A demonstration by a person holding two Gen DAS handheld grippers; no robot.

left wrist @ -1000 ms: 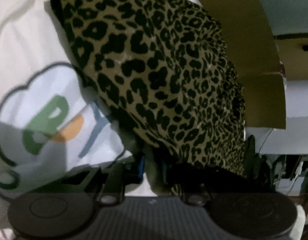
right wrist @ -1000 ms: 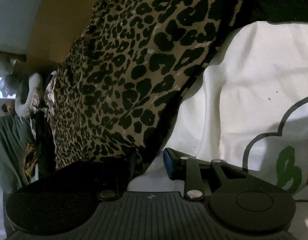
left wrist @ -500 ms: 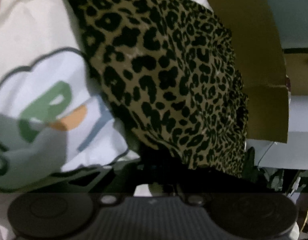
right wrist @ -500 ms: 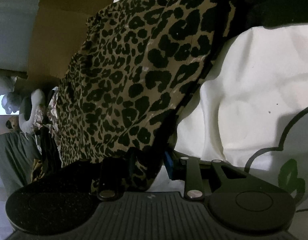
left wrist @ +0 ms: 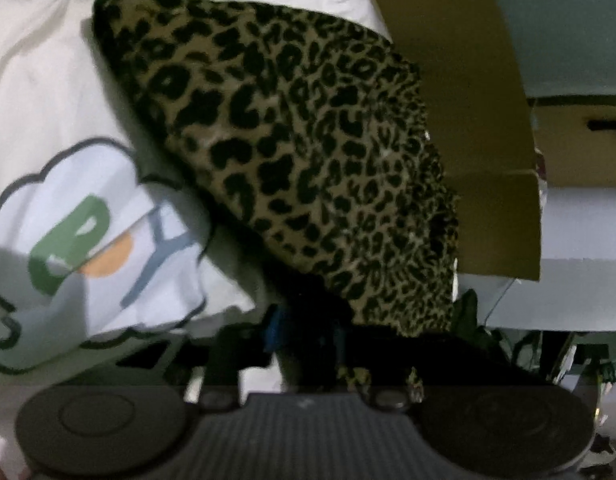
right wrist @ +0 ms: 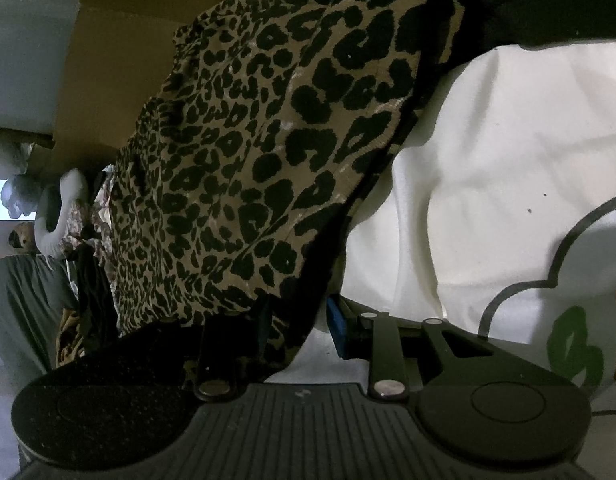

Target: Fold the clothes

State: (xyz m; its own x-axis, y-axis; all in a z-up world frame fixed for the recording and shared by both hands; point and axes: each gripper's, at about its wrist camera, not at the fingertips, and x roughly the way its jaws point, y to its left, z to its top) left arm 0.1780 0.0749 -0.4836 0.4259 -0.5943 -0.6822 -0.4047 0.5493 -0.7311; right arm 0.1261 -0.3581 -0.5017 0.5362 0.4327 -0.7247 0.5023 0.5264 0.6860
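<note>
1. We hold a leopard-print garment (left wrist: pixel 308 152) stretched between our two tongs; it fills the centre of both wrist views and hangs slantwise in front of a white printed cloth (left wrist: pixel 87 232), which may be a shirt someone is wearing, though we cannot tell.
2. Our left tongs (left wrist: pixel 303 328) sit at the bottom centre of the left view. The print runs down into the dark gap between the blue pads, so we judge them pinching the garment's edge, though blur hides the contact.
3. Our right tongs (right wrist: pixel 295 320) show one blue pad bare at lower centre while the fabric drapes over the other finger. The pads stand apart with cloth between them; we cannot tell whether they truly bite.
4. A brown cardboard box (left wrist: pixel 468 80) stands behind the garment in the upper right of the left view.
5. We judge the garment is lifted and spread by two points. Whether it opens out or closes into a fold, the pictures do not settle; either way both edges need level, even tension.
</note>
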